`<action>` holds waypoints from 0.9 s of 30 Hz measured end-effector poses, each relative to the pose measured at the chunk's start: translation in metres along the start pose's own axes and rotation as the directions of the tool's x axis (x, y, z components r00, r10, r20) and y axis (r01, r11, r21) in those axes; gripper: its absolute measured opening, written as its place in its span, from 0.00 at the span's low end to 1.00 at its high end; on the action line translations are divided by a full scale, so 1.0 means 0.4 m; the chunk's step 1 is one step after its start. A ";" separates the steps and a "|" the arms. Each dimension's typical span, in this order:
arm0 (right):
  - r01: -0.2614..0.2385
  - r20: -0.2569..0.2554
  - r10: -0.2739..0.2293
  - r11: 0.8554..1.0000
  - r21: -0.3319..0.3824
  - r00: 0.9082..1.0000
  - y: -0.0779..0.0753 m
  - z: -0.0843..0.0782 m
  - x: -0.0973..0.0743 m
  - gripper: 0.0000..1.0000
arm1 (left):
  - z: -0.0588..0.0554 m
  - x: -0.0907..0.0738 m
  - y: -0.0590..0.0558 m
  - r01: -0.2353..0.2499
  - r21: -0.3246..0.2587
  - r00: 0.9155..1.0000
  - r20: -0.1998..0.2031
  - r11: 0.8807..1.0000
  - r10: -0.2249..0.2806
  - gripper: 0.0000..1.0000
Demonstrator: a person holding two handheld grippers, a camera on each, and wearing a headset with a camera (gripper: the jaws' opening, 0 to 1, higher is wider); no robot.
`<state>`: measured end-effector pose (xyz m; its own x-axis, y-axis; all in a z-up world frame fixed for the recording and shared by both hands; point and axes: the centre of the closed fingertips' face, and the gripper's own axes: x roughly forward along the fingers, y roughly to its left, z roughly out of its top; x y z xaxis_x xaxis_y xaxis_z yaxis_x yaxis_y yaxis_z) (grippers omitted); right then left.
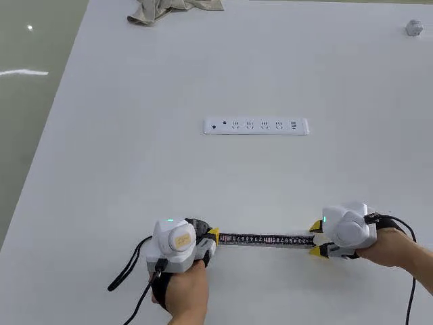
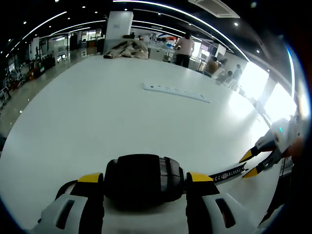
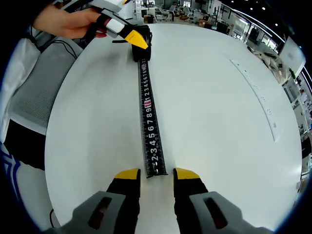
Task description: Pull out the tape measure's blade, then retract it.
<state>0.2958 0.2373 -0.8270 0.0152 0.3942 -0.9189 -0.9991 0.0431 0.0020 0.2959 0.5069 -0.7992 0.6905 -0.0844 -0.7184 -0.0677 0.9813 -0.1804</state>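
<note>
We see the tape measure [image 1: 197, 227] low on the white table [image 1: 135, 169], at about 6 o'clock in the head view. The left gripper [image 2: 145, 181] is squeezed tight on its black case, 1 jaw on each side. The blade [image 3: 148, 112] is pulled out and lies flat on the table, pointing to 3 o'clock in the head view.

The tip of the blade sits between the jaws of the right gripper [image 3: 157, 176]. Those jaws are spread apart. We see a bit of table on each side of the tip, so nothing is pinching it.

What could go wrong? We think the blade may zip back into the case very fast, because nothing holds its tip. It could whip about or bang the case. The case could also twist in the left jaws if the spring tugs hard. If the right jaws close a bit off to the side, they may miss the thin tip.

We count 1 tape measure, 1 blade and 2 grippers. There is also 1 power strip [image 1: 256, 126] in the middle of the table, 1 crumpled cloth [image 1: 169, 8] at 11 o'clock, and 1 small grey lump [image 1: 414, 28] at 1 o'clock.
</note>
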 end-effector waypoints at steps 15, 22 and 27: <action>-0.006 0.000 0.006 1.000 -0.006 1.000 -0.001 0.006 0.003 0.16 | -0.001 0.003 0.001 -0.009 0.010 1.000 0.013 1.000 0.009 0.66; -0.001 0.004 0.001 1.000 -0.012 1.000 0.000 0.006 0.002 0.15 | -0.001 0.002 0.001 -0.012 0.014 1.000 0.014 1.000 0.011 0.66; 0.001 0.005 -0.001 1.000 -0.015 1.000 0.000 0.007 0.001 0.15 | -0.001 0.002 0.001 -0.014 0.022 1.000 0.018 1.000 0.013 0.65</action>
<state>0.2960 0.2402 -0.8263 0.0160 0.3990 -0.9168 -0.9995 0.0300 -0.0044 0.2961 0.5070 -0.8000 0.7025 -0.0681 -0.7084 -0.0615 0.9859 -0.1558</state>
